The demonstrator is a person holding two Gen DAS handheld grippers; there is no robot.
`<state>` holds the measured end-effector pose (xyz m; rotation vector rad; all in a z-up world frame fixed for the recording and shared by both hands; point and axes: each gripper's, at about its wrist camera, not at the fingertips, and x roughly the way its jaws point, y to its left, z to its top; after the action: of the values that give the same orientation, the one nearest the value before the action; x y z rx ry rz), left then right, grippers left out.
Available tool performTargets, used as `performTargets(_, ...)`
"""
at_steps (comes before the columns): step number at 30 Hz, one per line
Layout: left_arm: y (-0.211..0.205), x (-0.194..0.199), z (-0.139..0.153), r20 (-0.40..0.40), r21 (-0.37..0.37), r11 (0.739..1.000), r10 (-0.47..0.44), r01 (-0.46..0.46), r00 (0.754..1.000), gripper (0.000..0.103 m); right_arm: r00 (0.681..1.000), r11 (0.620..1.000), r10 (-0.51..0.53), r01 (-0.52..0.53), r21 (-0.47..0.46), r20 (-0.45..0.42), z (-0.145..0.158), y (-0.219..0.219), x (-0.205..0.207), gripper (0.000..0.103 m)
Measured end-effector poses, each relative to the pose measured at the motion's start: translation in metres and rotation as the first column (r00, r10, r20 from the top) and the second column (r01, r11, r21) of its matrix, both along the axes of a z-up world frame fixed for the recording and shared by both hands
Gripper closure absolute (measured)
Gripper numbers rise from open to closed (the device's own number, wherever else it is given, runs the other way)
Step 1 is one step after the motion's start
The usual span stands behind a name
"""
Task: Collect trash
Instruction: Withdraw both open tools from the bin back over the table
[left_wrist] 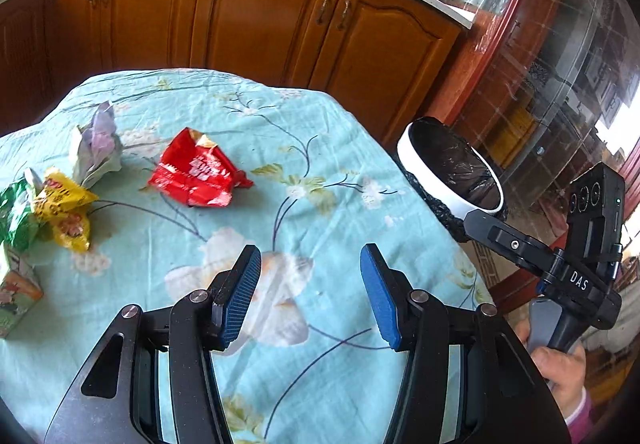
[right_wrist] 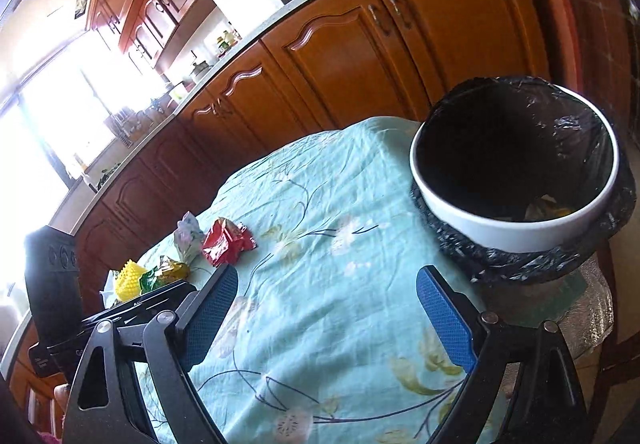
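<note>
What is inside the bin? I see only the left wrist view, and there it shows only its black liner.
Observer: The right wrist view looks into the bin. A few scraps lie at its bottom; the rest is dark.
Operator: Does the right gripper hold something?
Observer: No. The right gripper is open and empty.
Operator: Is there anything next to the green wrapper that my view cuts off?
Observer: Yes. A yellow spiky ball sits right beside the green wrapper.
</note>
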<state>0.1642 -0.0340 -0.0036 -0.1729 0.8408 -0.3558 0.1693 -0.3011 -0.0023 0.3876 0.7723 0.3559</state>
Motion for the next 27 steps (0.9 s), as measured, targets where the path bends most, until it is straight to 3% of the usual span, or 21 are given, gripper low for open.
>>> performTargets(17, 0.102, -0.042, -0.001, 0.014, 0.032, 0.985, 0.171, -0.171, 0.985, 0.051, 0.988, 0.987, 0.156, -0.157, -0.035, -0.019, -0.006, 0.081, -0.009, 0.011)
performTargets(27, 0.156, -0.058, 0.006, 0.053, 0.109, 0.973, 0.200, -0.205, 0.978, 0.042, 0.969, 0.964, 0.248, -0.249, -0.096, -0.019, -0.002, 0.131, 0.009, 0.011)
